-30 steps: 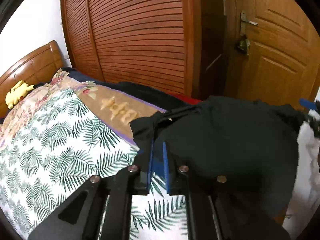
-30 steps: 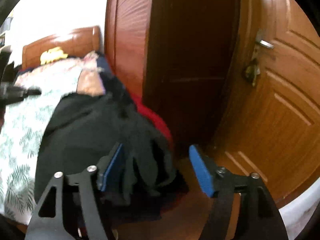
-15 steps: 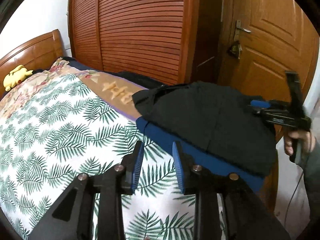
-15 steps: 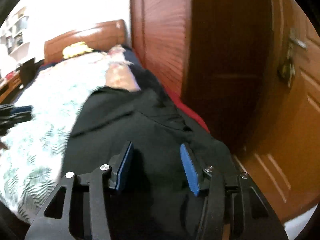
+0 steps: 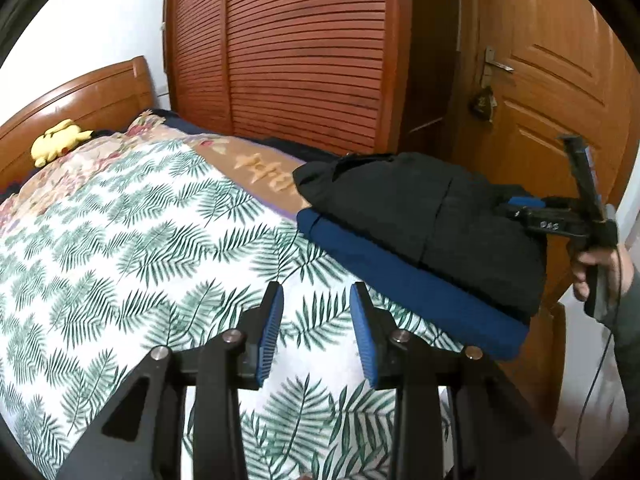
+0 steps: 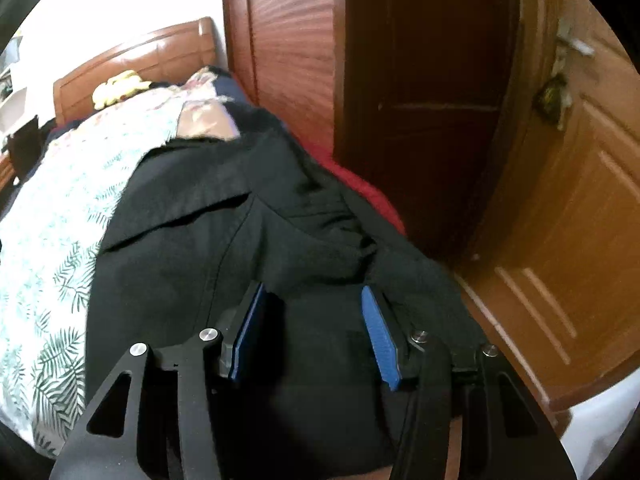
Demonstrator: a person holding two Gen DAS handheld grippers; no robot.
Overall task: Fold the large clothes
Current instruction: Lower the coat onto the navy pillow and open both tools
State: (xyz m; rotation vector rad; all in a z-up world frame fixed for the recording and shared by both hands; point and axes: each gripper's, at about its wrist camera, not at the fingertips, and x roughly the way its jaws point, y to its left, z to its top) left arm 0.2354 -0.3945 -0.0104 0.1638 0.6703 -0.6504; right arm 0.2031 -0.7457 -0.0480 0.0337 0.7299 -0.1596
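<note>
A folded black garment [image 5: 420, 208] lies on top of a folded dark blue garment [image 5: 400, 284] at the right edge of the bed. My left gripper [image 5: 316, 288] hovers over the fern-print bedspread [image 5: 140, 240], left of both garments; its jaws are opening and nothing is between them. My right gripper [image 6: 313, 288] sits low over the black garment [image 6: 192, 264], pads apart, with dark cloth under and between them but no visible pinch. In the left wrist view the right gripper [image 5: 524, 205] rests at the garment's far right edge, held by a hand [image 5: 600, 268].
A wooden headboard [image 5: 80, 96] with a yellow plush toy [image 5: 60, 142] stands at the far left. A louvred wardrobe [image 5: 300, 60] runs along the bed's far side, and a wooden door [image 5: 552, 120] is at the right. Red cloth [image 6: 372, 196] shows beside the black garment.
The left gripper let go of the black garment, opened, and drew back over the bedspread. The garment now lies flat on the blue one. The right gripper narrowed and came down onto it.
</note>
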